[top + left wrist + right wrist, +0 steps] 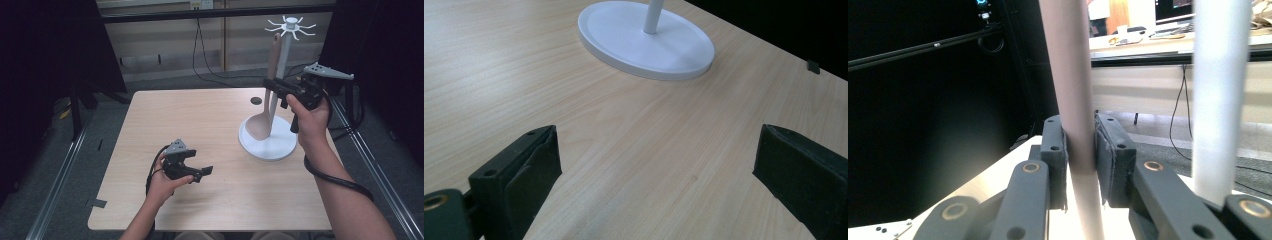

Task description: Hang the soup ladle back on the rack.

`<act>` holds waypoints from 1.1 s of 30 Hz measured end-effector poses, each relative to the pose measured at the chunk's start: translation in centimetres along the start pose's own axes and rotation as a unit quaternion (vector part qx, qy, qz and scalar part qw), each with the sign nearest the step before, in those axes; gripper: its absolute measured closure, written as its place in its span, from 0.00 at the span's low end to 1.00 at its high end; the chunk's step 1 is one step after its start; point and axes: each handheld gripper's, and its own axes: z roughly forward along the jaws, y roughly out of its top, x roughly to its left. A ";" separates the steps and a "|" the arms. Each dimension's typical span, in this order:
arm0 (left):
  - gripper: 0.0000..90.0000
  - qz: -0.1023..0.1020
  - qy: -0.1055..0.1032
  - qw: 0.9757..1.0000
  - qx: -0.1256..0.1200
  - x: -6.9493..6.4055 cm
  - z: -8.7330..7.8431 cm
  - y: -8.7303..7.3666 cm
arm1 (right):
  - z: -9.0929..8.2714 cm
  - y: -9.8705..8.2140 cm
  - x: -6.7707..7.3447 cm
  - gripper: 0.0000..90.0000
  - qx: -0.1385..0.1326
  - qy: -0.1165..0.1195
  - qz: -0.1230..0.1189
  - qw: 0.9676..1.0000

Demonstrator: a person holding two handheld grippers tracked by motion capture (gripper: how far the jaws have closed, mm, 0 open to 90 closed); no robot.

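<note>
A pinkish-brown wooden spoon (273,57) stands upright, bowl down on the round base (272,148) of a white utensil stand. My right gripper (270,86) is shut on the spoon's handle about halfway up, right beside the stand's pole (284,52). In the right gripper view the handle (1073,75) sits pinched between both pads of my right gripper (1080,145), with the white pole (1220,100) to its right. My left gripper (200,172) rests low over the table at front left, open and holding nothing. In the left gripper view its jaws (656,165) stand wide apart over bare wood, facing the stand's base (644,45).
The stand carries a ring of white hooks (291,26) at its top. The light wooden table (200,115) has a small dark hole (256,100) near its back edge. Dark curtains and metal rails flank the table, and cables hang along the back wall.
</note>
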 end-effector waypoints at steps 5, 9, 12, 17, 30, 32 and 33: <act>0.05 0.002 0.003 1.000 0.003 -0.1 0.1 0.0 | -0.2 0.0 -0.3 0.84 -0.002 -0.005 0.001 1.000; 0.05 0.002 0.000 1.000 0.002 -0.1 0.1 0.0 | -0.3 0.0 -0.4 0.84 -0.006 -0.008 0.001 1.000; 0.05 0.001 -0.001 1.000 0.003 -0.1 0.1 -0.1 | -0.4 -0.1 -0.6 0.84 -0.006 -0.011 0.006 1.000; 0.05 0.003 -0.001 1.000 0.003 -0.1 0.1 0.0 | -0.4 -0.2 -1.0 0.84 -0.010 -0.014 0.014 1.000; 0.05 0.001 0.000 1.000 0.005 0.0 0.1 -0.1 | -0.4 -0.1 -1.3 0.82 -0.011 -0.021 0.017 1.000; 0.05 0.001 -0.001 1.000 0.003 -0.1 0.2 -0.1 | -0.3 -0.1 -1.4 0.82 -0.012 -0.023 0.015 1.000; 0.05 0.002 -0.001 1.000 0.004 -0.1 0.1 -0.1 | -0.3 -0.1 -1.4 0.82 -0.012 -0.022 0.018 1.000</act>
